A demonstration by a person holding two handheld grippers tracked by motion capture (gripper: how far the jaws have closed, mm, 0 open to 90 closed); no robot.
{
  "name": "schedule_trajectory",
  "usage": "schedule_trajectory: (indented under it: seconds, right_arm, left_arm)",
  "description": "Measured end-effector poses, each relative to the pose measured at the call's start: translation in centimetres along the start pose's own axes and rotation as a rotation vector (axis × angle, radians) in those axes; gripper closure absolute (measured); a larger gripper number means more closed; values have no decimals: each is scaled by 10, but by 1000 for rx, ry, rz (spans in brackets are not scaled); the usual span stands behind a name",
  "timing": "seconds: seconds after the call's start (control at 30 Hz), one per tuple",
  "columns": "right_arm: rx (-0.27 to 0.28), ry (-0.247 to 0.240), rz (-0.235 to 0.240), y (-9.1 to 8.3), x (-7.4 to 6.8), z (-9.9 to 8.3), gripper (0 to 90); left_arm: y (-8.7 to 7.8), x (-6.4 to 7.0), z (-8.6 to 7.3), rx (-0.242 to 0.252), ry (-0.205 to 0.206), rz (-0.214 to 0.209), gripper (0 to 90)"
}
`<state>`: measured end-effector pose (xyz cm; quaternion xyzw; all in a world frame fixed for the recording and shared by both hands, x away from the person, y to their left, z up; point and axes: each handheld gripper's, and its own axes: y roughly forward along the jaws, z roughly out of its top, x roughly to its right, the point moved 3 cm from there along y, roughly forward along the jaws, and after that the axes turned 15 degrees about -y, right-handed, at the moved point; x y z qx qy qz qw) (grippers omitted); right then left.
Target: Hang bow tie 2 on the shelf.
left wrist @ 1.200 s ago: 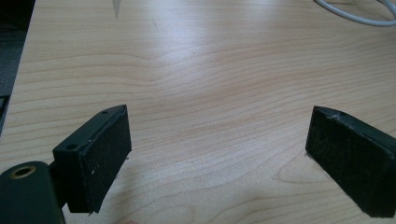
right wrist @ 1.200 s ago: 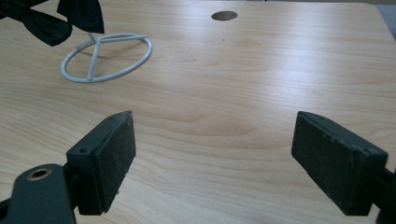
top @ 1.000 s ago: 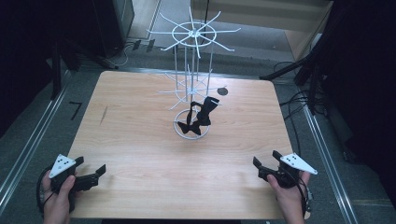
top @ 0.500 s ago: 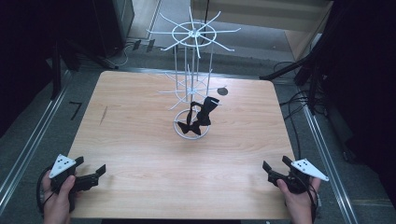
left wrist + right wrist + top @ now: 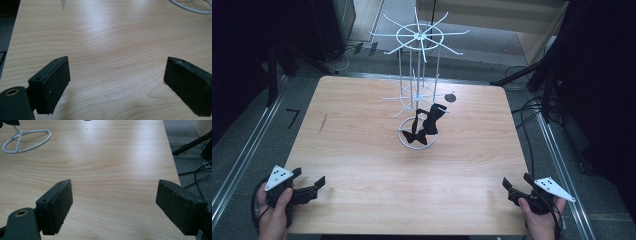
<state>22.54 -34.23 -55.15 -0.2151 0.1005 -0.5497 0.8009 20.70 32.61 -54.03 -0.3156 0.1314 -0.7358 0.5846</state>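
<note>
Both grippers spread wide, empty: left gripper point(image 5: 312, 186) near table point(image 5: 362, 210) front-left corner, right gripper point(image 5: 512, 189) front-right. Black bow tie point(image 5: 422, 125) hangs on white rack point(image 5: 417, 90) mid-table (toward far edge). Looks soft, light, floppy; rack likely tippy. Pinch centre knot, lift gently

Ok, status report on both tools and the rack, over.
Left tool open, empty, near table corner. Right tool open, empty, opposite corner. Black bow ties hang on white wire rack, mid-table. Nothing between.

Smooth pale wood table point(image 5: 362, 150) (faint sheen), white wire rack point(image 5: 416, 95), black cloth bow ties point(image 5: 424, 125)
</note>
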Motion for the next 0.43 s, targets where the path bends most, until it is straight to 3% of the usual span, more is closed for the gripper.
schedule_trajectory:
  seconds: [0.43]
  right_arm:
    - [1, 51, -32, -12, 10, -17, 161]
  left_arm:
    - [0, 0, 0, 2, -5, 2, 74]
